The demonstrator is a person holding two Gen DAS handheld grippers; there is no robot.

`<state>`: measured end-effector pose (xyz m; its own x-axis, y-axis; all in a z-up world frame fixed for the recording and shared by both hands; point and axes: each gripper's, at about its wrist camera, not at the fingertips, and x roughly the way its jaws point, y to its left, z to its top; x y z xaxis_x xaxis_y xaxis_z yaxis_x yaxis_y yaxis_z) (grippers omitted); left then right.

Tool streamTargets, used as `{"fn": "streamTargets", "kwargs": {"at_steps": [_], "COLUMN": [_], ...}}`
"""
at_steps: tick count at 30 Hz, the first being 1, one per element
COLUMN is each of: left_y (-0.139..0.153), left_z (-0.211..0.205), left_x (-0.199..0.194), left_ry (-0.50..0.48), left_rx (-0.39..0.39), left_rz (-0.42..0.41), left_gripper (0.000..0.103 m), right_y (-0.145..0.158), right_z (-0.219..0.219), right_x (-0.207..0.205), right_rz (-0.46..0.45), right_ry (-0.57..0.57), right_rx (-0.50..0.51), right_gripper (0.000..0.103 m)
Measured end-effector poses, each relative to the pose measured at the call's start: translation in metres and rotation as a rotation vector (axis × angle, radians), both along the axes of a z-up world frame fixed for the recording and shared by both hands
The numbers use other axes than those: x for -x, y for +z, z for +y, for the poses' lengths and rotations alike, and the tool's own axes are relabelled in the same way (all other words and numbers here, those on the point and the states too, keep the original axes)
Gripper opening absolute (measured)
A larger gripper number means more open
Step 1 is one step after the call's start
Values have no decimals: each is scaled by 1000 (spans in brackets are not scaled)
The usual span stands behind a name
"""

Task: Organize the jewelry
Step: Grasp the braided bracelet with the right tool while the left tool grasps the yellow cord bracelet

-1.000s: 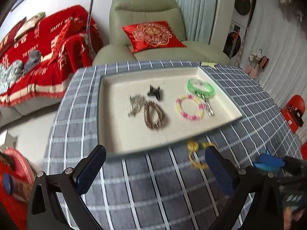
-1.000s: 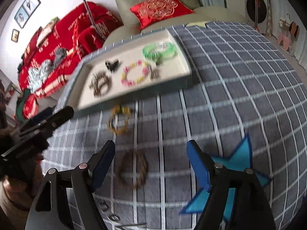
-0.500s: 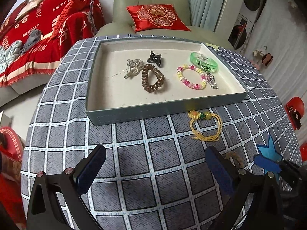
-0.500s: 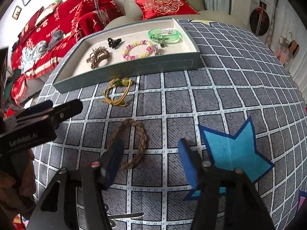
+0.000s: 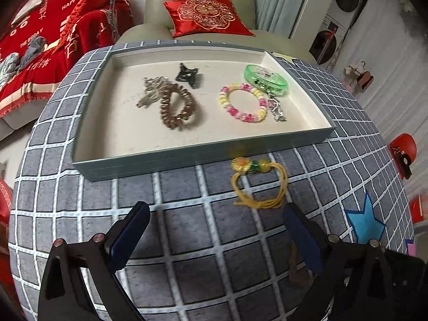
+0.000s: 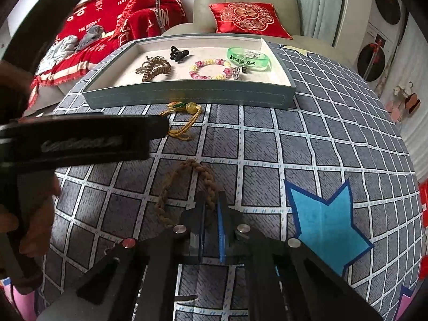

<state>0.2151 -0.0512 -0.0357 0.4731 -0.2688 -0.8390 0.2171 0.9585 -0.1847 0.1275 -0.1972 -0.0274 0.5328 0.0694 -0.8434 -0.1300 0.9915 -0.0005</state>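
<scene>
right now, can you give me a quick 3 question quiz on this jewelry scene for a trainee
1. True or false: the right gripper is shut on the braided brown bracelet.
2. Multiple choice: where does the yellow cord bracelet lie? A) inside the tray B) on the checked tablecloth, in front of the tray C) on the blue star
3. Fill in: the left gripper is ____.

Key: 1 true; 2 B; 3 open
</scene>
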Motion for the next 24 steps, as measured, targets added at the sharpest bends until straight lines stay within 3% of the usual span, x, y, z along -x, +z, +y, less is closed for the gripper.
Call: {"fn": "streamTargets", "kwargs": {"at_steps": [6,14,15,18,20,21,24], "left_y": [-4,-7,-8,-5,-4,-4,-3], "left_z": [-17,-39,-41,-46,-47,-44,-35], "left_x": [-9,-16,-16,-13,-12,-12,-9], "left_ry": [3,22,23,0,-12,-21,-25], "left_rx": [10,-42,-53,-88,-96,-81,-44], "left_rz": [14,-15,-21,-48,-57,-53,-43], "left_gripper": [101,97,93,69,32,22,19], "right_y": [0,0,0,-1,-1,-1,0], "right_z": [-8,-12,-12,-12,-12,-13,-16], "right_x": [7,10,10,10,10,10,9], "right_rz": [-6,-15,-16,-17,-16,-16,-8], "right_ry": [-9,-15,-15,-15,-15,-16,-20], "right_rx": [-26,-55,-58,-61,-60,-62,-97], "right_gripper": [7,7,7,7,7,7,7]}}
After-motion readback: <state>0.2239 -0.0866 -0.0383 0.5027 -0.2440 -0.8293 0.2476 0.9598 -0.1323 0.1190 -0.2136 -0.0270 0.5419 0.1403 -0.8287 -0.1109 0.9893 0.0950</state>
